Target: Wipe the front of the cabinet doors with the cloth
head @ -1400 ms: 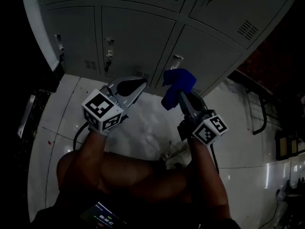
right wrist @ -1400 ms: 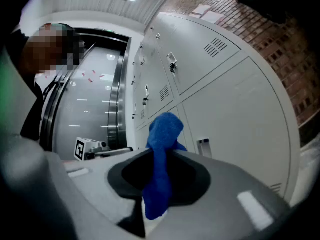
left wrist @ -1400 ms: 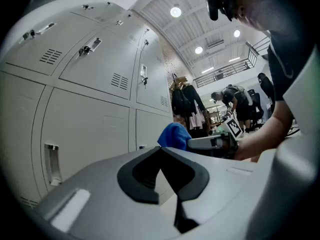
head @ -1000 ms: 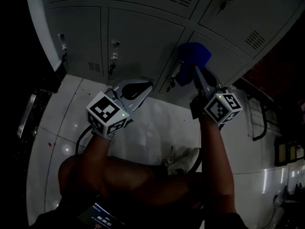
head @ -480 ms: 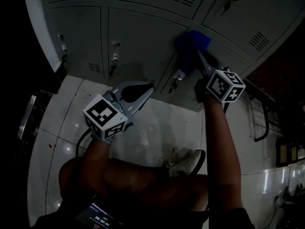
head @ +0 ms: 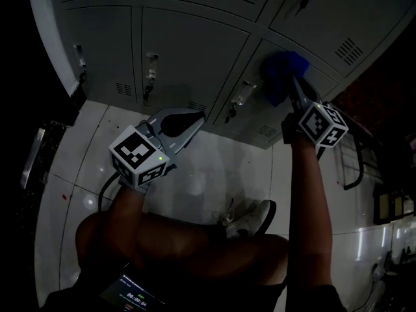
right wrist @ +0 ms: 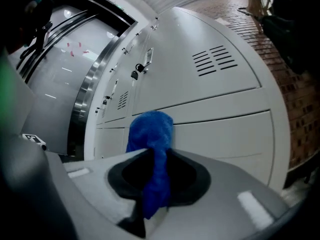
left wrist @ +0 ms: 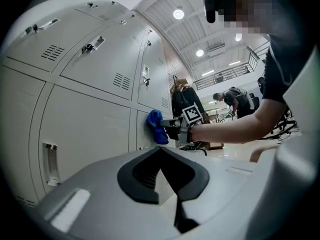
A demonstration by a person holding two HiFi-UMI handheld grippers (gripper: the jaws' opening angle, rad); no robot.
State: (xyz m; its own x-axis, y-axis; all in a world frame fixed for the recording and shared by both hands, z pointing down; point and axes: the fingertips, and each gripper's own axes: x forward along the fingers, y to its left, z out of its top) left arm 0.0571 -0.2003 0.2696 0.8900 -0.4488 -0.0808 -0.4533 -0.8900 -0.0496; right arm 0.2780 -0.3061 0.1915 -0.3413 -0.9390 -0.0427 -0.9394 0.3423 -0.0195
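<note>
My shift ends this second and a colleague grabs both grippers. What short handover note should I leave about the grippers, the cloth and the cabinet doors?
Right gripper: jaws shut on the blue cloth, which is pressed against the door at lower right in the head view.
Left gripper: jaws shut, empty, held low and touching nothing.
Done: wiping is under way on that door; nothing shows how much has been covered.
Left: finish this door, then wipe the other doors.
</note>
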